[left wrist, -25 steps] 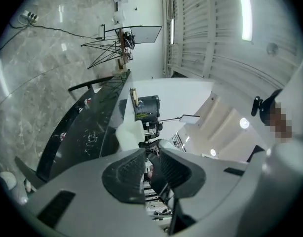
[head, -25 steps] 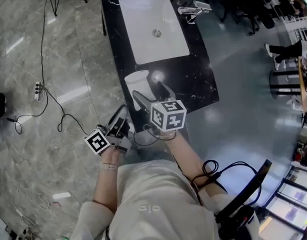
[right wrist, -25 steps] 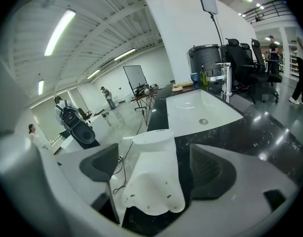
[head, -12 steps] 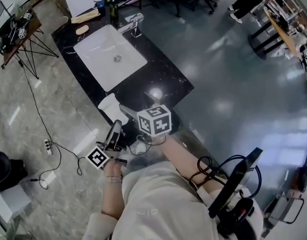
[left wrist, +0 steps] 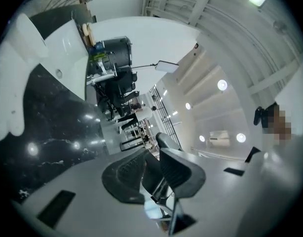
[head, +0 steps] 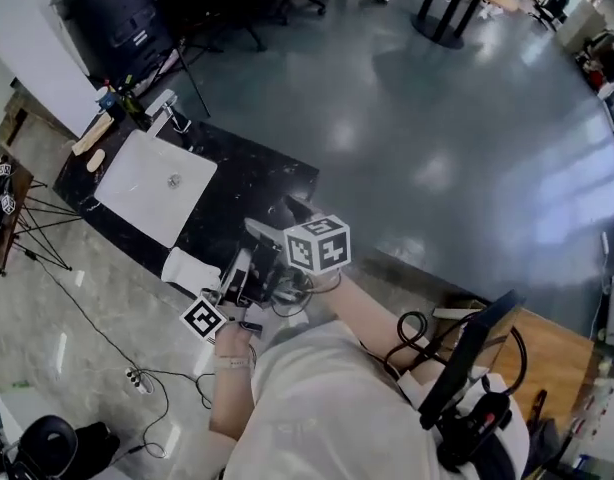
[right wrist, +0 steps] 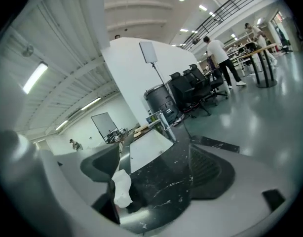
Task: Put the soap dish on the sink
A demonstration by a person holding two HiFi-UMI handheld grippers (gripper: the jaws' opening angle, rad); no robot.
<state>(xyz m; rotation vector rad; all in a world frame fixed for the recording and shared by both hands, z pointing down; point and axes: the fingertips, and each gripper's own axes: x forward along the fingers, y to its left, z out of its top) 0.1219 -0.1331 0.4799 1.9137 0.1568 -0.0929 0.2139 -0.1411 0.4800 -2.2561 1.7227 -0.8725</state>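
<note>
Head view: a black marble counter (head: pixel 252 183) carries a white sink basin (head: pixel 147 193), with a faucet (head: pixel 165 108) beside the basin's far rim. The white soap dish (head: pixel 190 268) lies on the near end of the counter, apart from the basin and close to the edge. My left gripper (head: pixel 237 273) sits just beside the dish. My right gripper (head: pixel 277 218) is over the dark stone to the dish's right.

Left gripper view: my jaws are drawn close together with nothing between them, and the dish fills the far left of the view.

Right gripper view: my jaws stand wide apart and empty. The dish lies on the counter beyond them, nearer the left jaw, and the basin is farther back.
</note>
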